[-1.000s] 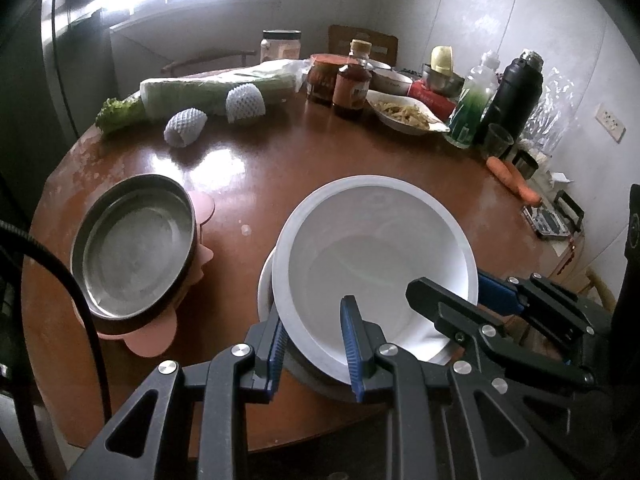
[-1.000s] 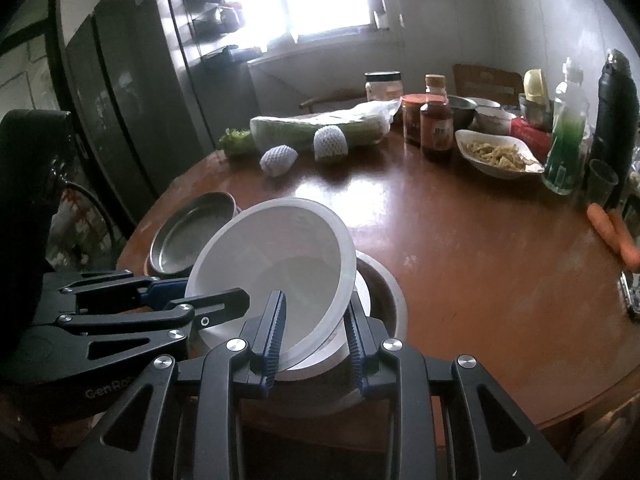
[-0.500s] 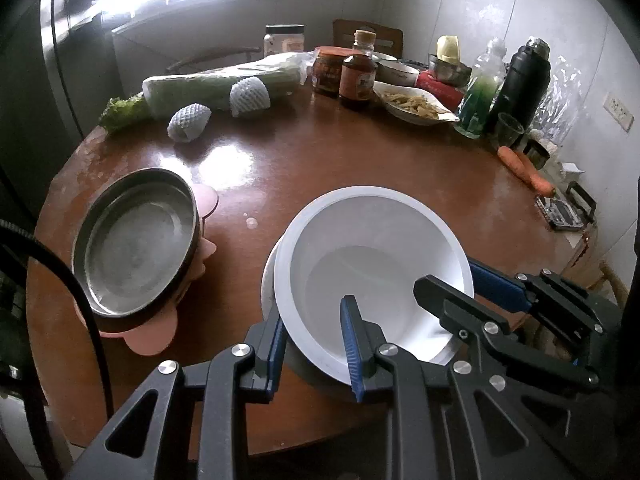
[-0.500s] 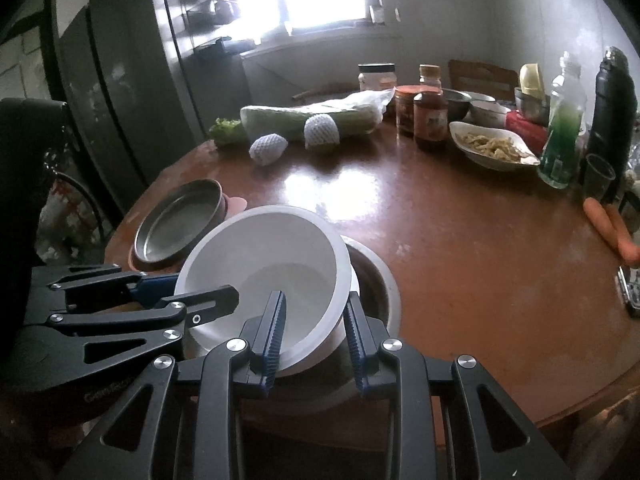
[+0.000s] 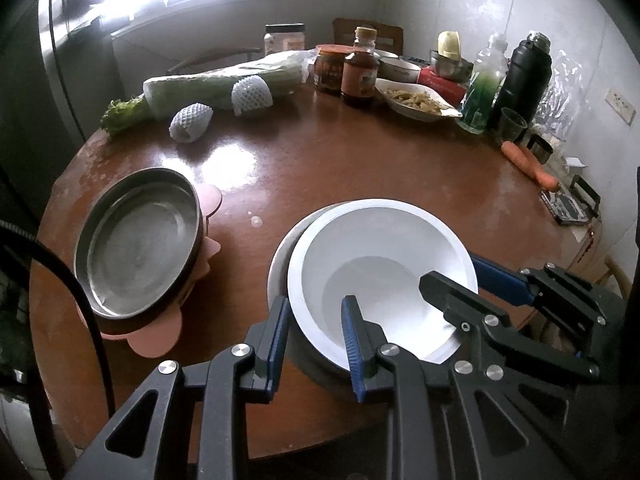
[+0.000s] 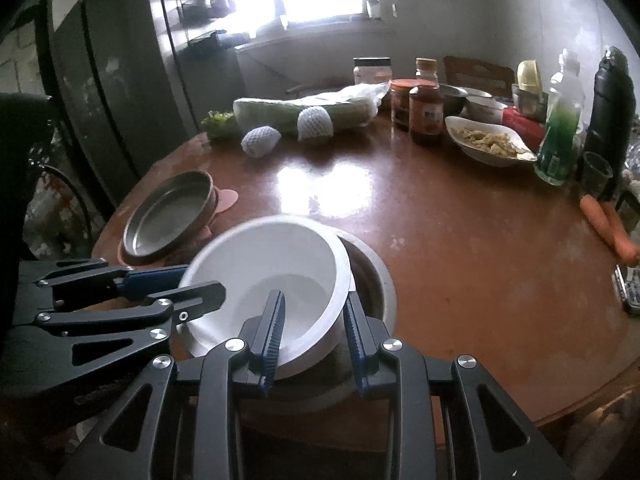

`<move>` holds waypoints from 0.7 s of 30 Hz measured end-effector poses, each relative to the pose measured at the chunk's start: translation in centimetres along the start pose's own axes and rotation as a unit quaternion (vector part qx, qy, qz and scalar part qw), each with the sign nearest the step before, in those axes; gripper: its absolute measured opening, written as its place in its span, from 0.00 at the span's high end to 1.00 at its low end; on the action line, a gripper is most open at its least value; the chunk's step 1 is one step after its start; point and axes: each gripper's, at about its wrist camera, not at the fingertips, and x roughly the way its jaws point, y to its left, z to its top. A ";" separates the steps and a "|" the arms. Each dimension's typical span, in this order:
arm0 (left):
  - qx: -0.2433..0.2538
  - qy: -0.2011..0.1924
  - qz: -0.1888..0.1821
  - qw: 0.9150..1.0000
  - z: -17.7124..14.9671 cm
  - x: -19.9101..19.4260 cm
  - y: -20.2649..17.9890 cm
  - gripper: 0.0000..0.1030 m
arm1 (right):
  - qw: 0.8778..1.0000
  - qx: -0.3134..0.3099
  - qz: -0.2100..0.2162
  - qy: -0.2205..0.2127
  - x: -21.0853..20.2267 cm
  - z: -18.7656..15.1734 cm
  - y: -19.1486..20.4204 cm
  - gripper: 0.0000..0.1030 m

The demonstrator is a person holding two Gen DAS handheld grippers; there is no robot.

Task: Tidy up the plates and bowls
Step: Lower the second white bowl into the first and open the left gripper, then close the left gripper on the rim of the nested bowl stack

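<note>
Jaws, left gripper: clenched on the near-left rim of the white bowl, one blue pad outside the wall, the other inside.
Jaws, right gripper: clenched on the same bowl's near rim from the right side, one pad inside, one outside against the wall.
White bowl: tilted, nested in a second white dish that sits in a larger metal bowl, near the near edge of the bench.

Surroundings, left to right:
- Metal pan on a pink mat, left of the bowls, apart from them, close to the bench's left edge.
- Two white foam-netted items and a wrapped cabbage, far left.
- Open brown surface between the bowls and the far row; glare patches on it.
- Jars and a sauce bottle, far centre.
- White dish of food, green bottle, black flask, far right.
- Carrots by the right edge.
</note>
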 end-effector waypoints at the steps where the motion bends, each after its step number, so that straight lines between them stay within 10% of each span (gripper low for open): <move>1: 0.000 0.000 0.000 1.000 0.0 0.0 0.0 0.74 | 1.000 -0.001 -0.002 0.002 0.1 0.0 0.0 0.69; 21: -0.014 -0.015 0.000 1.000 -0.1 -0.9 1.5 0.67 | 1.000 0.002 -0.009 -0.011 -0.6 0.6 -0.4 0.66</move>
